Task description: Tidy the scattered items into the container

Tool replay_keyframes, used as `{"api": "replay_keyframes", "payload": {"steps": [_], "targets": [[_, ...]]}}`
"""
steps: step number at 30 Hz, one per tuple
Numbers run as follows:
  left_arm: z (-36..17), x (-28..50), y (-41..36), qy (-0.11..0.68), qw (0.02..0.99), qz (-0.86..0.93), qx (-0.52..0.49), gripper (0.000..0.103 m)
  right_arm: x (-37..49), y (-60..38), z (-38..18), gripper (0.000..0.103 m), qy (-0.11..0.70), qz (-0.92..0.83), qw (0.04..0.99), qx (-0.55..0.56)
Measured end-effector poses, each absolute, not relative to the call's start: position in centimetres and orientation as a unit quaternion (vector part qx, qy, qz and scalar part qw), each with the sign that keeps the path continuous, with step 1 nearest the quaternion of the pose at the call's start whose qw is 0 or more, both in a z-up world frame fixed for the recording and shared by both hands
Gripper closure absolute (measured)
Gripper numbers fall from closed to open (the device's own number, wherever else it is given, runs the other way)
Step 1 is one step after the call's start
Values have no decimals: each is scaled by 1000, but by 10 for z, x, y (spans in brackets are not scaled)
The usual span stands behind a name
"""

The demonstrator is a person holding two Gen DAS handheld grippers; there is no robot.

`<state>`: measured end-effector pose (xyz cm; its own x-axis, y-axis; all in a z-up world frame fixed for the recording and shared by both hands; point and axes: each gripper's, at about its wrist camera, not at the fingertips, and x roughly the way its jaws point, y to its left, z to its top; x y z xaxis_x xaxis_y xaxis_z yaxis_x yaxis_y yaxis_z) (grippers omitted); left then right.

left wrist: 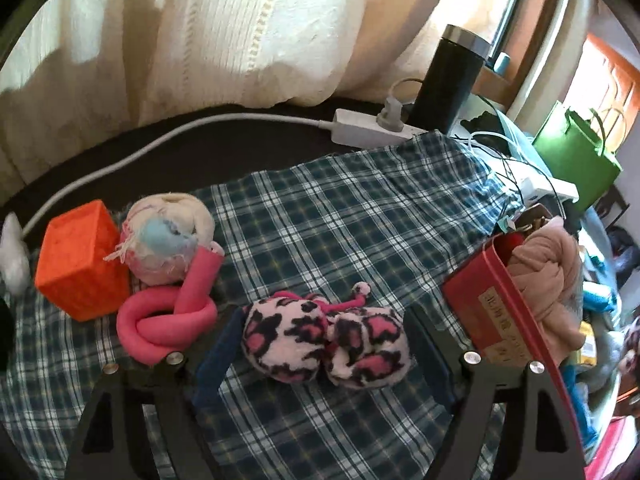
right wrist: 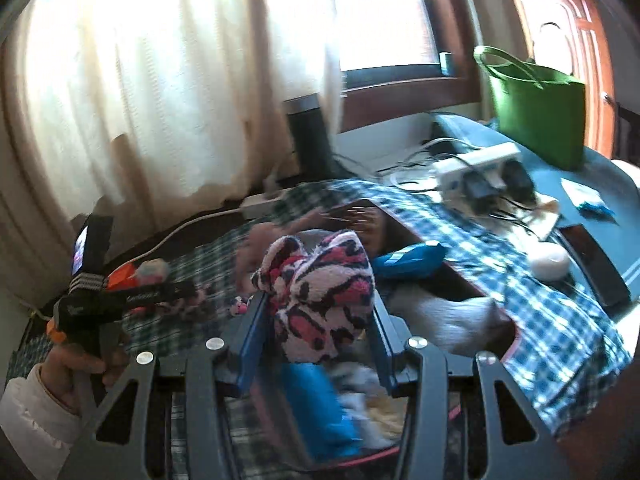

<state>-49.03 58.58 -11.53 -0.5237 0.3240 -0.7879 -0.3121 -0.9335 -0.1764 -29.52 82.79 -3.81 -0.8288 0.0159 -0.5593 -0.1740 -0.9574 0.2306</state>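
In the left wrist view a pink leopard-print sock bundle (left wrist: 324,340) lies on the plaid cloth (left wrist: 360,220). My left gripper (left wrist: 326,320) stands open around it, its pads just clear of the bundle's sides. To the left lie a pink knotted tube (left wrist: 160,324), a pale rag ball (left wrist: 168,240) and an orange cube (left wrist: 80,264). The red container (left wrist: 480,308) at the right holds a beige cloth (left wrist: 548,276). In the right wrist view my right gripper (right wrist: 318,300) is shut on a second leopard-print bundle (right wrist: 320,280), held above the container (right wrist: 466,286), which has a blue packet (right wrist: 412,260) inside.
A white power strip (left wrist: 372,130) with its cable and a black flask (left wrist: 452,80) stand behind the cloth by the curtain. A green bag (right wrist: 536,108), chargers and tangled wires (right wrist: 476,180) crowd the right side. A hand (right wrist: 76,368) holds the left gripper.
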Motion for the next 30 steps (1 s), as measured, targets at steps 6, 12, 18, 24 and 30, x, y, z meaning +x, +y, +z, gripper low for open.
{"api": "replay_keyframes", "payload": {"steps": [6, 12, 18, 24, 30], "targets": [[-103, -479, 583, -1, 184, 882, -433, 53, -292, 852, -45, 52, 151, 944, 68, -287], [-72, -460, 585, -24, 209, 890, -405, 79, -277, 857, -51, 52, 143, 942, 64, -296], [-41, -435, 596, -14, 239, 898, -370, 79, -269, 856, -54, 52, 138, 942, 60, -301], [-61, -445, 591, -23, 191, 895, -402, 14, -266, 856, -54, 52, 147, 941, 51, -301], [-88, -459, 586, -36, 154, 891, -426, 6, -266, 853, -60, 52, 151, 938, 43, -310]]}}
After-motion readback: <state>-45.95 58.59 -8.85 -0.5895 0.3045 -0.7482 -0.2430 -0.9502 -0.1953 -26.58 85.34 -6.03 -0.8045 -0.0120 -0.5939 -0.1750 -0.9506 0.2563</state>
